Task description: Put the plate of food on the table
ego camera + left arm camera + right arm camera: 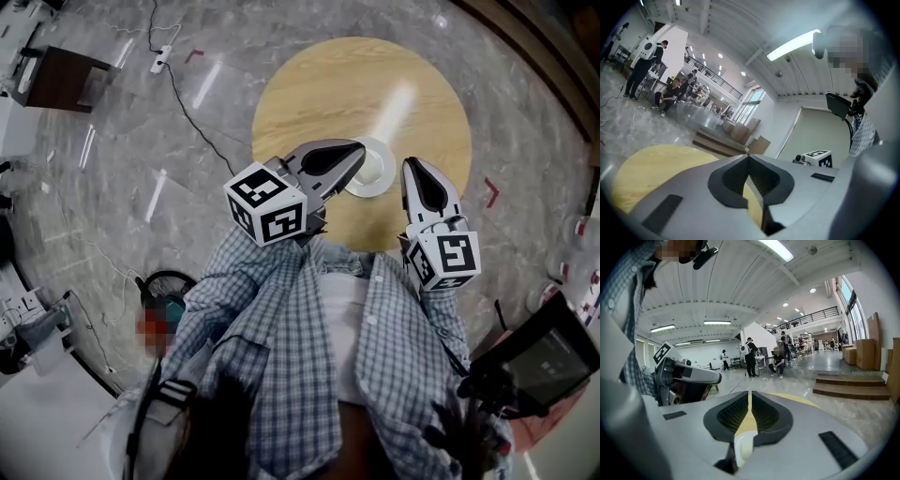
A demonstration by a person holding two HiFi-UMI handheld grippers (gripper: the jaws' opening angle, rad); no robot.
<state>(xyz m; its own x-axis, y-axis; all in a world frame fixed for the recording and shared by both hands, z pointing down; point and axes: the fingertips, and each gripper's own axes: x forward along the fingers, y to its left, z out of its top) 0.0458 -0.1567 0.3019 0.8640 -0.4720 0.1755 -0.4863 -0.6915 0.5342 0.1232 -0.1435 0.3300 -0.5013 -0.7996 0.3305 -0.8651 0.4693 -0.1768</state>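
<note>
Since the white plate [375, 178] already rests on the round table [412, 84], the task looks finished, with the left gripper [358, 151] and right gripper [412, 165] both closed, empty, near it.

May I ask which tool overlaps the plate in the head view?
The left tool: its tip covers the plate's left edge; the right tool lies beside it.

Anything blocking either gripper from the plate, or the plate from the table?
Nothing visible does. The white plate already sits on the round table, with bare wood around it. The left gripper is at its left rim and the right gripper beside its right; both are shut and empty.
</note>
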